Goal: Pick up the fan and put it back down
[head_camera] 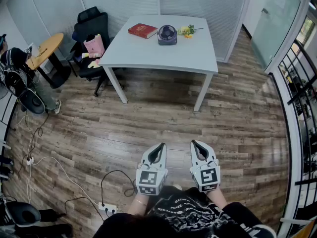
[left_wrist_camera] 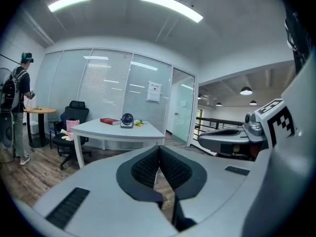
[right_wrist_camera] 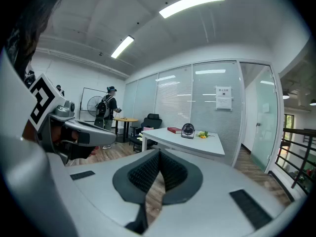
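White table (head_camera: 163, 56) with red book (head_camera: 142, 30), fan (head_camera: 167, 34), yellow flowers (head_camera: 186, 31)

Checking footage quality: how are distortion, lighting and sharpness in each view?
Head view: fisheye bows the railing; even light, fan sharp. Left gripper view: dark corners, bright ceiling strips, fan small. Right gripper view: same dark corners, fan small but clear.
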Motion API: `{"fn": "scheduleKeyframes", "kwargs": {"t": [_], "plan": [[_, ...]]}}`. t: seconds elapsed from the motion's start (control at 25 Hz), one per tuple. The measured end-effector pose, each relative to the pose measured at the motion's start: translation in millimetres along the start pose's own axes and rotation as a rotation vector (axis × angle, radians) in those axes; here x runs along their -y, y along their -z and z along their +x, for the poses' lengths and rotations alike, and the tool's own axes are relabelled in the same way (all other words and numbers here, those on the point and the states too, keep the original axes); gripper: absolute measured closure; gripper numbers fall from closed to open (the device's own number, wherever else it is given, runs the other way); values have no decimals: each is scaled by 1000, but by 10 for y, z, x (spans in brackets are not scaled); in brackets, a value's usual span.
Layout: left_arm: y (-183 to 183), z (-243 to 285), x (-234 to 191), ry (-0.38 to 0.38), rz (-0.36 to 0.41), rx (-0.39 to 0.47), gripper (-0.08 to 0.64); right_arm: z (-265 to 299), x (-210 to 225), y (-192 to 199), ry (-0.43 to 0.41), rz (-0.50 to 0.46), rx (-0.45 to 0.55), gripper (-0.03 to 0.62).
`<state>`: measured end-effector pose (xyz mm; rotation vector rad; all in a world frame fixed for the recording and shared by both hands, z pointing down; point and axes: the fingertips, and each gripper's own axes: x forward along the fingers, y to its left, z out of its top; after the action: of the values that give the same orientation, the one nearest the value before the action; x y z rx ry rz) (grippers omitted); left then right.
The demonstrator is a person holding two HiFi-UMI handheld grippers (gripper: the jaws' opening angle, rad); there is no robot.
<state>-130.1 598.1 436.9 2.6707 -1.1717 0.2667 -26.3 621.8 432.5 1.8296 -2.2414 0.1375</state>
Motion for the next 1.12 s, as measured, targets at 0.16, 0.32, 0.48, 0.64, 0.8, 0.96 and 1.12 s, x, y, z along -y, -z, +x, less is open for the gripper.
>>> {"fn": "scheduleKeyframes", "kwargs": {"t": [0.16, 0.32, 0.48, 0.64, 0.8, 0.96, 1.12], "plan": [[-4, -9, -30, -11, 0, 2, 540, -19, 50, -9, 12, -2, 2, 589], [23, -27, -43, -12, -4, 1, 540, -40, 53, 6, 18, -1, 3, 589], [50, 8, -13, 3, 2, -4, 540, -22, 36, 60, 12, -3, -11, 589], [50, 10, -7, 14, 9, -7, 540, -12, 37, 86, 14, 6, -21, 588], [46, 26, -52, 21, 10, -12, 540, 28, 55, 99, 10, 48, -19, 586], [46, 14, -62, 45, 11, -6, 538, 32, 50, 106, 12, 57, -21, 555], [63, -5, -68, 63, 5, 5, 524, 51, -11, 112, 0, 48, -24, 445]]}}
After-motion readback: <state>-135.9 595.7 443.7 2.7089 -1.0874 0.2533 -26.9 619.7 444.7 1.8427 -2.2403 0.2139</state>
